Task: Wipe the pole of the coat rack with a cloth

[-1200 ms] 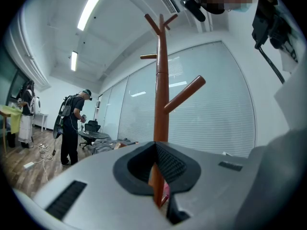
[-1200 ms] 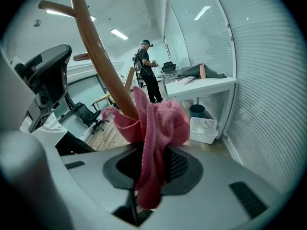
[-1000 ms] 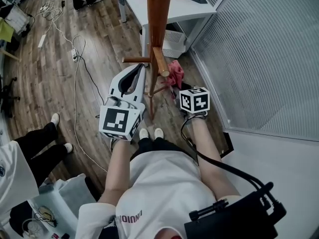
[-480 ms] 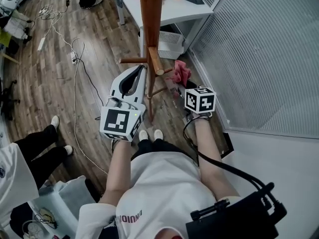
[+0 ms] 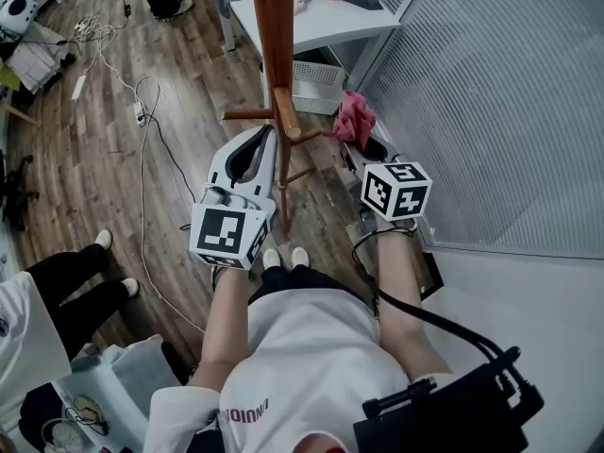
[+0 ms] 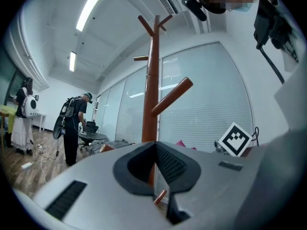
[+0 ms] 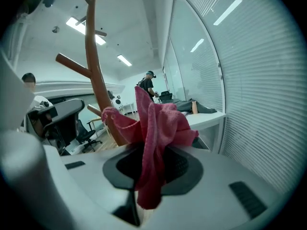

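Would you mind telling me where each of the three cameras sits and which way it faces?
Head view: on the person's head, facing steeply down at the floor and pole; shows torso, forearms, left gripper, right gripper.
Left gripper view: rides the left gripper, facing upward along its closed jaws at the pole; own jaws below.
Right gripper view: rides the right gripper, facing along jaws clamping the pink cloth; own jaws below.
Shared: all three show the pole; head and right gripper views show the cloth.
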Available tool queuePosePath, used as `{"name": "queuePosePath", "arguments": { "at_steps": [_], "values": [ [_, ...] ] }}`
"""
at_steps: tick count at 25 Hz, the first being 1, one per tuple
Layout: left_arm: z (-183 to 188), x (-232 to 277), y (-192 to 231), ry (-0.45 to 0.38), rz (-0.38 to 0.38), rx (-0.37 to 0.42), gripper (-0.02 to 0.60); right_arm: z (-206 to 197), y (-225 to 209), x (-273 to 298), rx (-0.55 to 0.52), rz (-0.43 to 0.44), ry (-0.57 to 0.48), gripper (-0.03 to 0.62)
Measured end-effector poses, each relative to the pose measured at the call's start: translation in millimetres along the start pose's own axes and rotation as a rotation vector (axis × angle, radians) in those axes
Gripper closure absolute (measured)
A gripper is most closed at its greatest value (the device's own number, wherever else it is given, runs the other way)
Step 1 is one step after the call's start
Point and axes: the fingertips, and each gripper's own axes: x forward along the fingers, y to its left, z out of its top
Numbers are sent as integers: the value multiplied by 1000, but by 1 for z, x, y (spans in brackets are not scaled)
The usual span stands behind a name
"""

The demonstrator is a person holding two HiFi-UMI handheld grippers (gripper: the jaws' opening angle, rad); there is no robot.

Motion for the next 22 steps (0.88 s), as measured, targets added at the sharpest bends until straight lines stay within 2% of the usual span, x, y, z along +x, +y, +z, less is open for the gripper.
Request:
{"name": "queuePosePath", "arguments": {
  "at_steps": [14, 22],
  "values": [
    [5, 1, -5, -8, -4, 12, 568, 93, 26, -50, -95, 15, -243, 496],
    [4, 3, -7, -4, -8, 14, 568, 117, 32, -66, -130, 18, -318, 496]
  ]
}}
